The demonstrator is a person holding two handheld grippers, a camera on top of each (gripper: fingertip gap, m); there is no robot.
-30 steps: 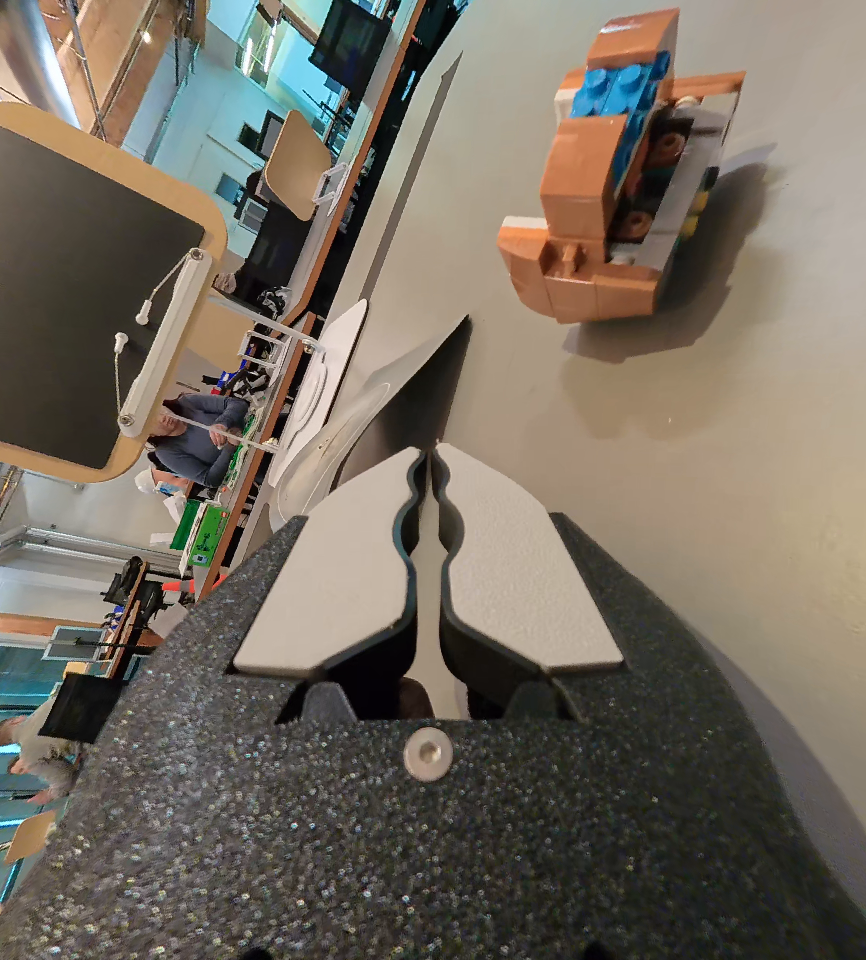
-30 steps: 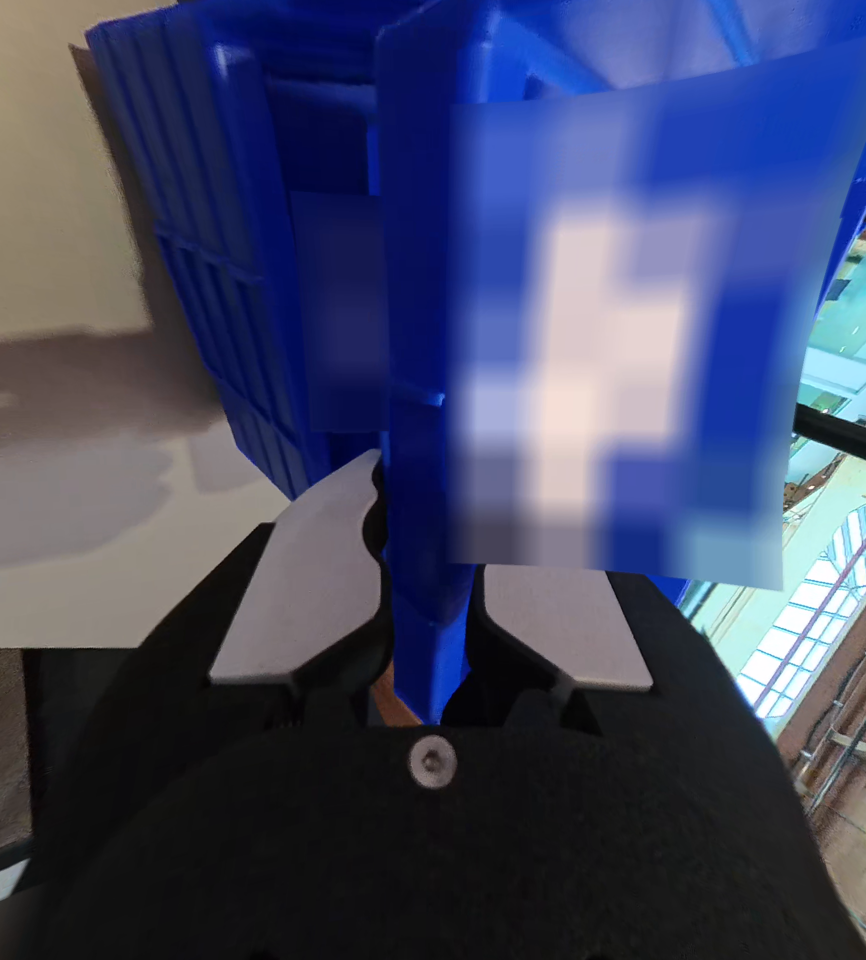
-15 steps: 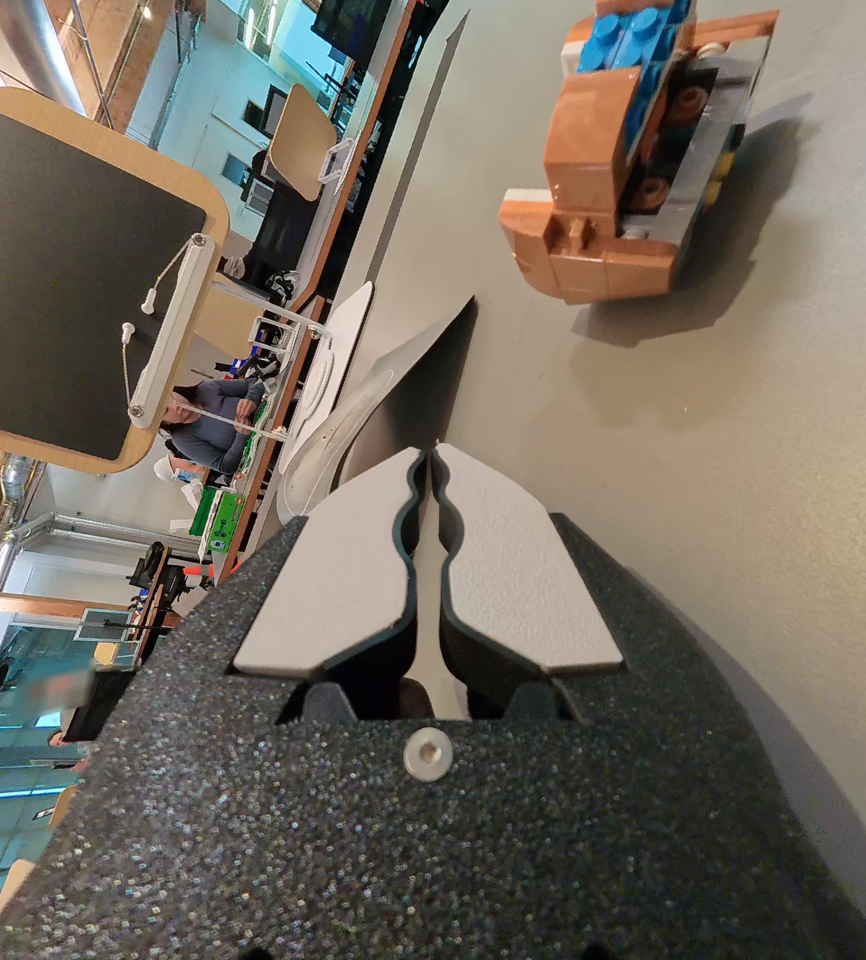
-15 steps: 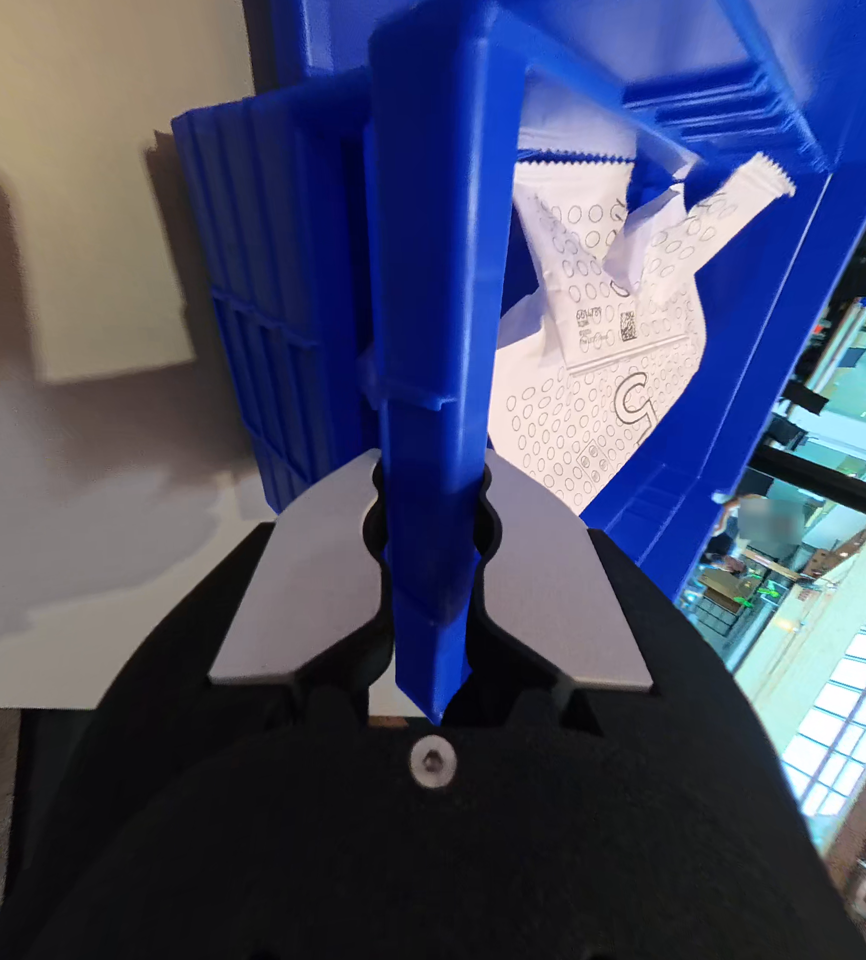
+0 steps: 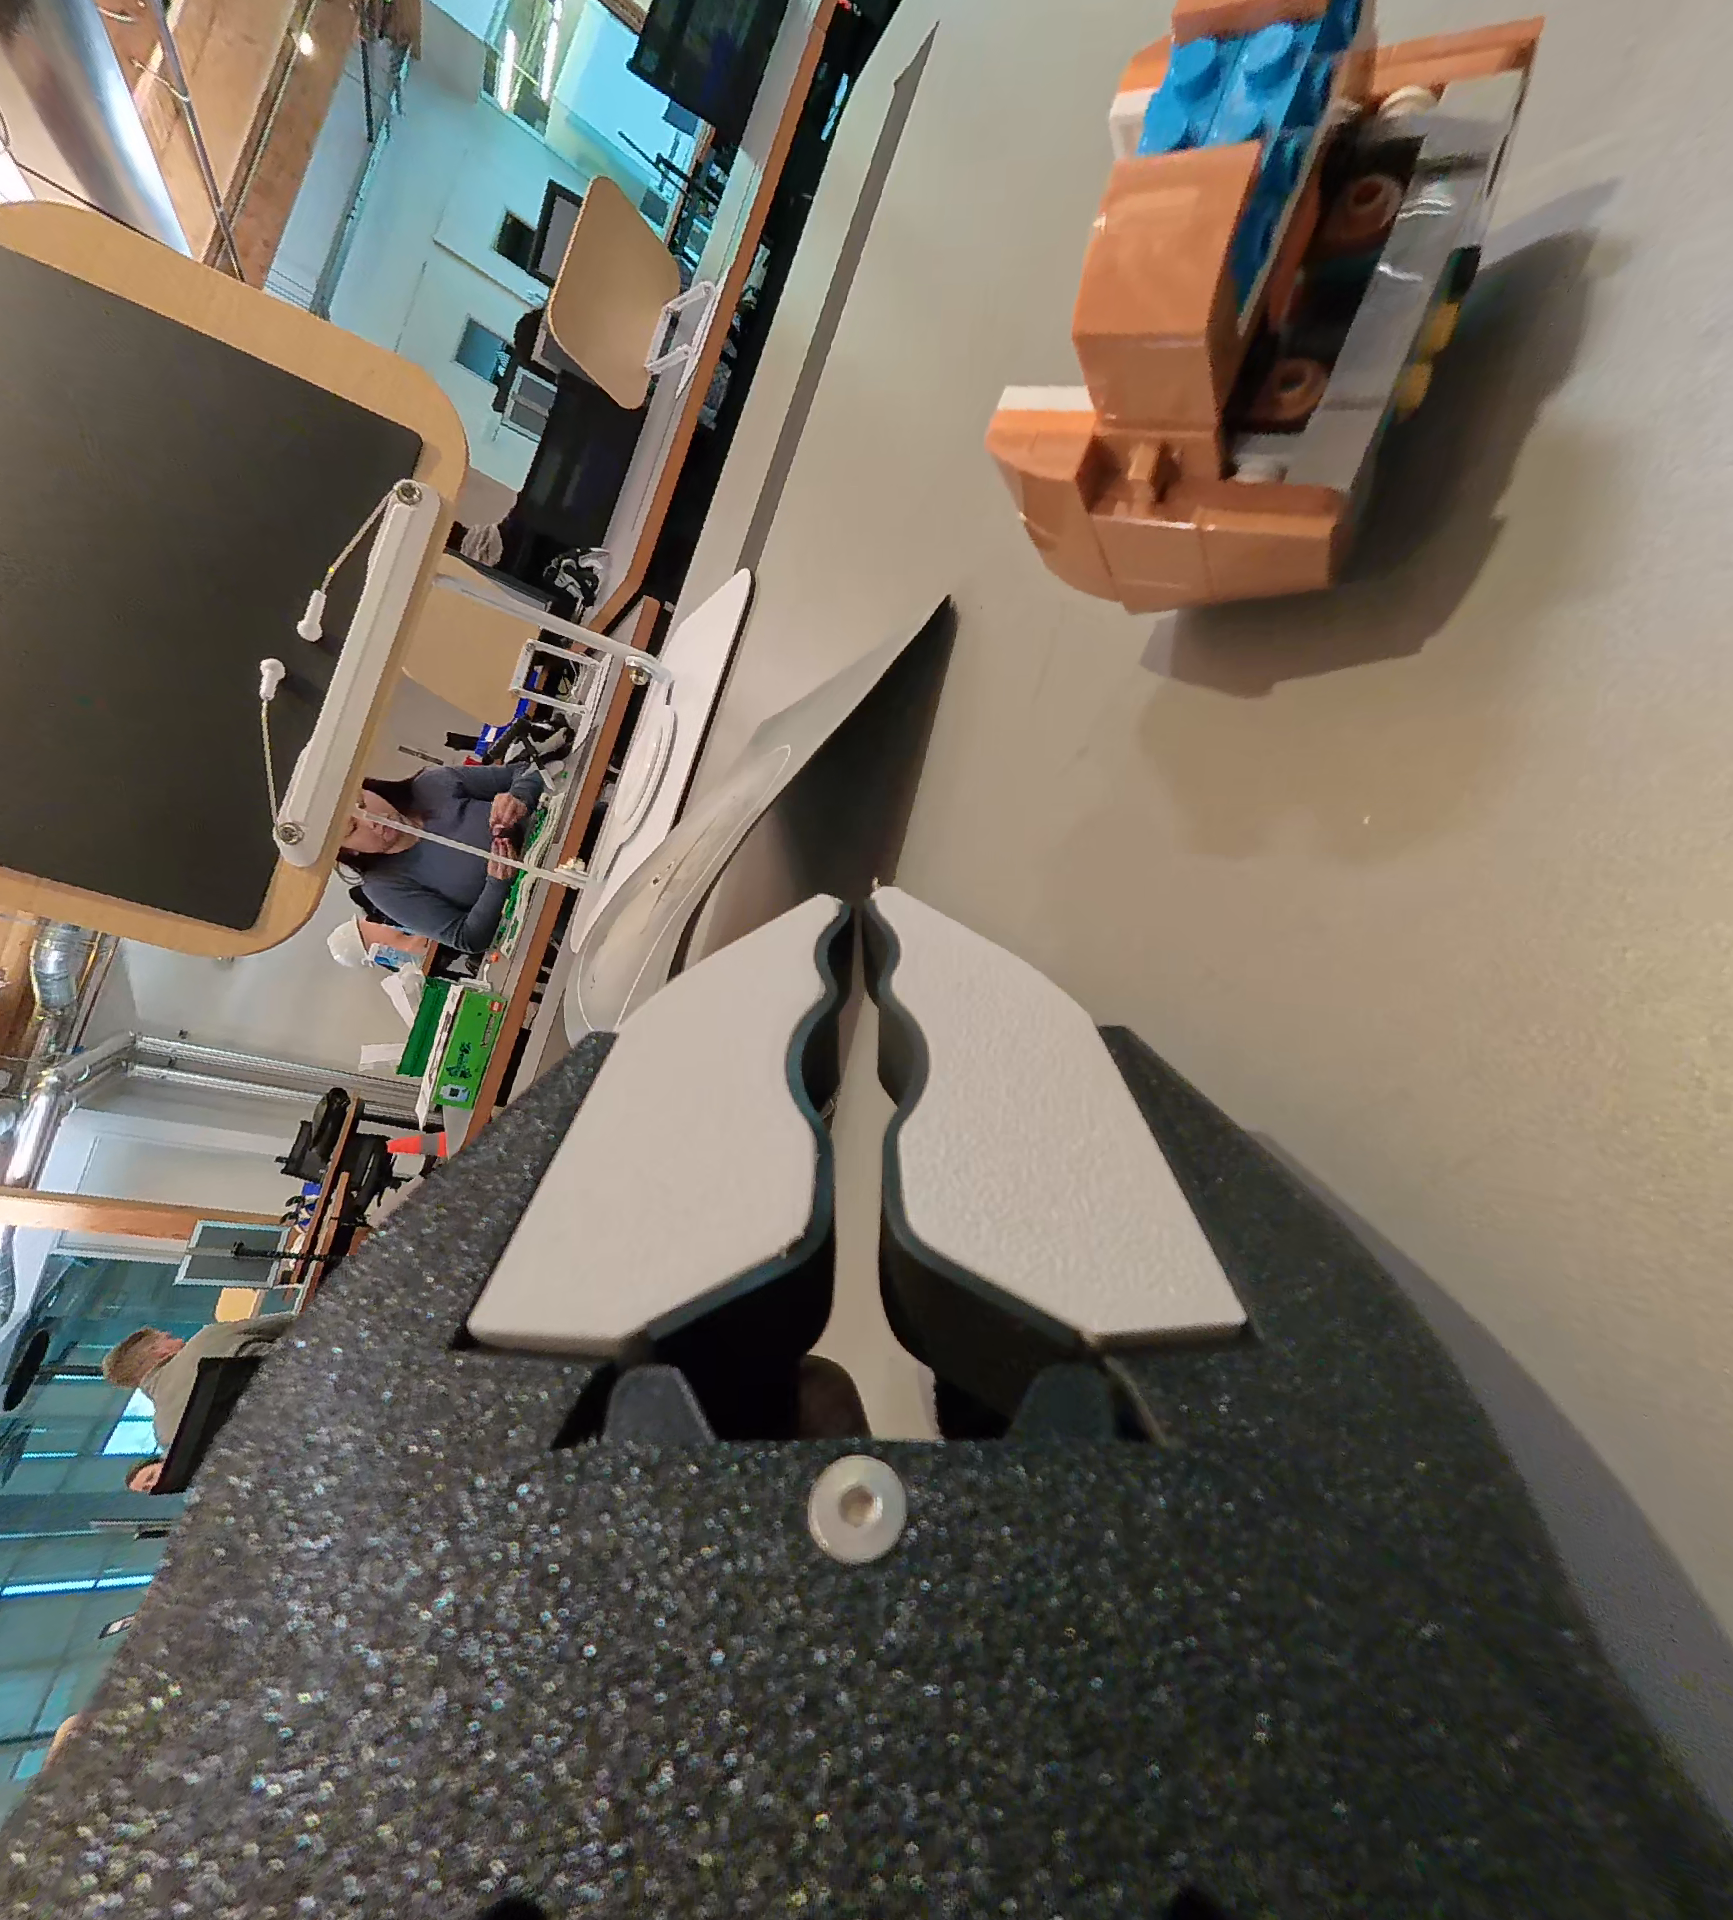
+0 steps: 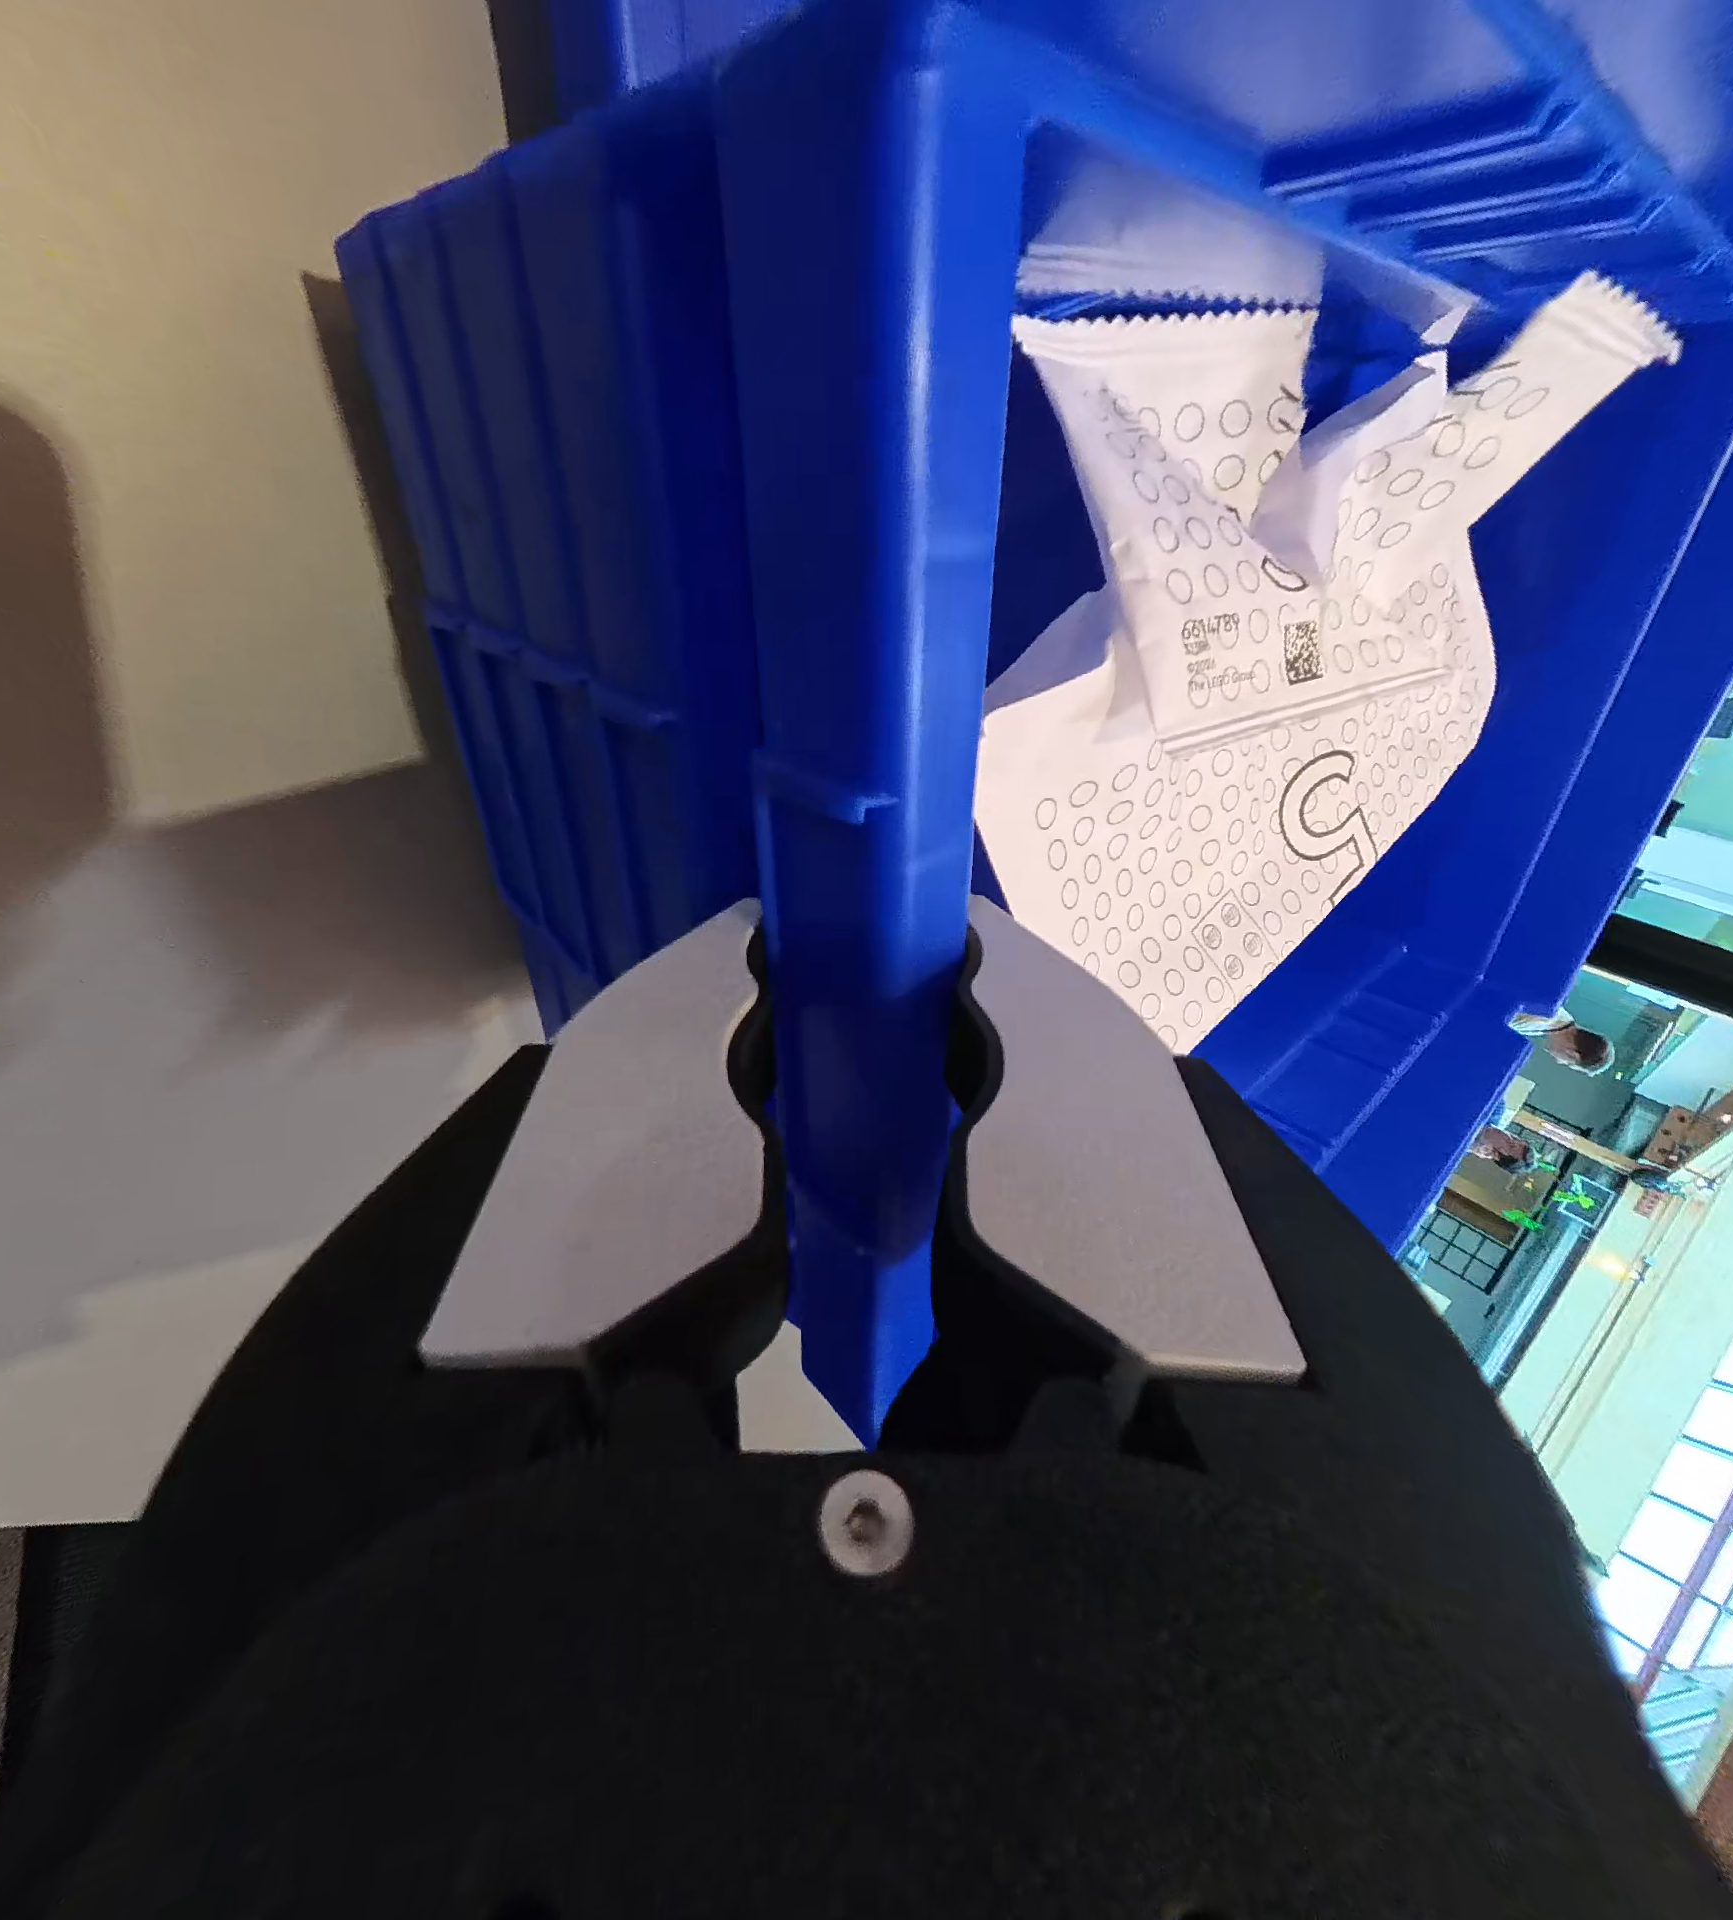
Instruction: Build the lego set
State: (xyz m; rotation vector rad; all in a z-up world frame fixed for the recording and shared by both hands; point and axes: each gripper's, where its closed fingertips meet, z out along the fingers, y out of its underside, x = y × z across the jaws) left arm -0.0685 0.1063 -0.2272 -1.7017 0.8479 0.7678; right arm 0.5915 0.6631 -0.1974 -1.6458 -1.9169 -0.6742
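A partly built lego model (image 5: 1246, 343) of brown, blue, black and white bricks stands on the grey table (image 5: 1516, 987), well ahead and to the right of my left gripper (image 5: 857, 914). That gripper is shut on a thin glossy sheet (image 5: 841, 769) that sticks out past the fingertips, seen edge-on. My right gripper (image 6: 862, 935) is shut on the rim of a blue plastic bin (image 6: 841, 468), which is tilted. Inside the bin lie white paper bags printed with circles, a small one (image 6: 1205, 561) over a larger one (image 6: 1184, 883).
A second blue bin (image 6: 529, 571) stands just behind the held one on a white surface (image 6: 166, 1195). Beyond the table's far edge in the left wrist view are a dark panel with a wooden frame (image 5: 114, 571), other desks and seated people (image 5: 436, 852). My right fingertips sit around 85 centimetres from my left ones.
The left gripper has shifted, so the lego model now sits higher and farther right in its view. The blue bin has tilted in the right gripper, and the paper bags inside have slid into view.
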